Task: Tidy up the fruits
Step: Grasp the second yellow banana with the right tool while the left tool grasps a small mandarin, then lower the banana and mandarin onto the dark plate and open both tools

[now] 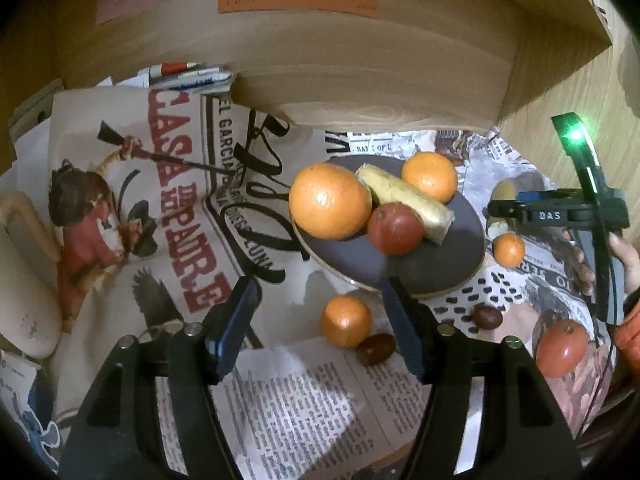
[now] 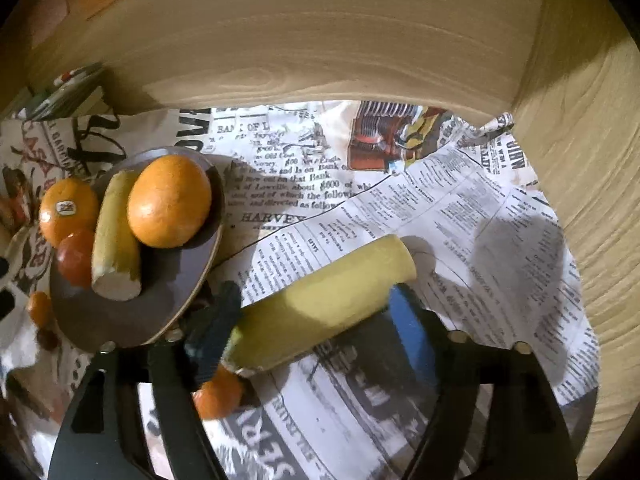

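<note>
A dark plate [image 1: 452,256] on the newspaper-print cloth holds two oranges [image 1: 330,206], a red fruit [image 1: 396,229] and a yellow banana piece [image 1: 404,200]. My left gripper [image 1: 320,320] is open and empty, just in front of the plate. A loose orange [image 1: 345,321] and a small brown fruit [image 1: 376,349] lie between its fingers on the cloth. My right gripper [image 2: 316,320] is shut on a second yellow banana piece [image 2: 320,308], right of the plate [image 2: 168,300]. It shows in the left wrist view [image 1: 560,212] beside the plate.
More fruit lies loose right of the plate: a small orange [image 1: 509,250], a brown fruit [image 1: 487,316] and a red fruit [image 1: 562,347]. A wooden shelf board [image 1: 360,80] overhangs the back. A beige object [image 1: 24,280] sits at the far left.
</note>
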Demonstrator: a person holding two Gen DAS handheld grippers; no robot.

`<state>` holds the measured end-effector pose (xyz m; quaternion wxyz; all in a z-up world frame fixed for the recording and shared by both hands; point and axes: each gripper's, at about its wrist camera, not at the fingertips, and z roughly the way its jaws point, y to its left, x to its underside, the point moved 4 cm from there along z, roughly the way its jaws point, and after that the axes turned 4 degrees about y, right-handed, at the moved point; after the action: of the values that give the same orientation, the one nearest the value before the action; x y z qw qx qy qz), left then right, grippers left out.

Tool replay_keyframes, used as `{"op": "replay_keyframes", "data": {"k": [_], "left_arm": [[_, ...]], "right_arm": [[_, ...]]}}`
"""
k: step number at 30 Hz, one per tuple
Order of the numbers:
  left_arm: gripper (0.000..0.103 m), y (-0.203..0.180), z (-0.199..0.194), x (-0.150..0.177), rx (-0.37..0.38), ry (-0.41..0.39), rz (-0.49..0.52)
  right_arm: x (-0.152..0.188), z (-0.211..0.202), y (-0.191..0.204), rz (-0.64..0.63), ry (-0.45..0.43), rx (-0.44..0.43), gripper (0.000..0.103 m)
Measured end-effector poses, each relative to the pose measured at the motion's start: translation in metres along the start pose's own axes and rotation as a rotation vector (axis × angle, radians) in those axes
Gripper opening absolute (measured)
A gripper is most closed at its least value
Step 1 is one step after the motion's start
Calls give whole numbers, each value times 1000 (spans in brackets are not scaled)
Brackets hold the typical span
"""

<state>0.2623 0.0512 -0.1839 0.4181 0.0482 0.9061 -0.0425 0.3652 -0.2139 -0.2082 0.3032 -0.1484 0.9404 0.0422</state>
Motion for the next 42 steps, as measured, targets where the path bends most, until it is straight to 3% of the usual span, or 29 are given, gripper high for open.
{"op": "replay_keyframes", "data": {"k": [5,7,12,14,19,24,34,42], "left_arm": [[69,0,7,13,8,38,3],[69,-1,10,16,12,53,4],[68,-2,18,13,35,71,-9],[62,-2,20,10,41,68,-22],[41,-8,28,7,71,91,-15],[33,-12,32,9,86,106,-6],[32,-14,31,9,69,99,-7],[32,-13,7,-2,44,29,-2]], "right_arm": [[2,10,-1,41,40,-84,74],[2,8,2,24,33,-77,71],[1,-2,13,-49,3,-33,40],[1,-6,13,-67,-6,-18,37],[4,-16,4,-65,-10,-29,35],[17,-29,1,-89,-12,-11,34],[22,-27,-2,-94,20,-28,35],[19,-21,-3,-56,-12,-18,32]]}}
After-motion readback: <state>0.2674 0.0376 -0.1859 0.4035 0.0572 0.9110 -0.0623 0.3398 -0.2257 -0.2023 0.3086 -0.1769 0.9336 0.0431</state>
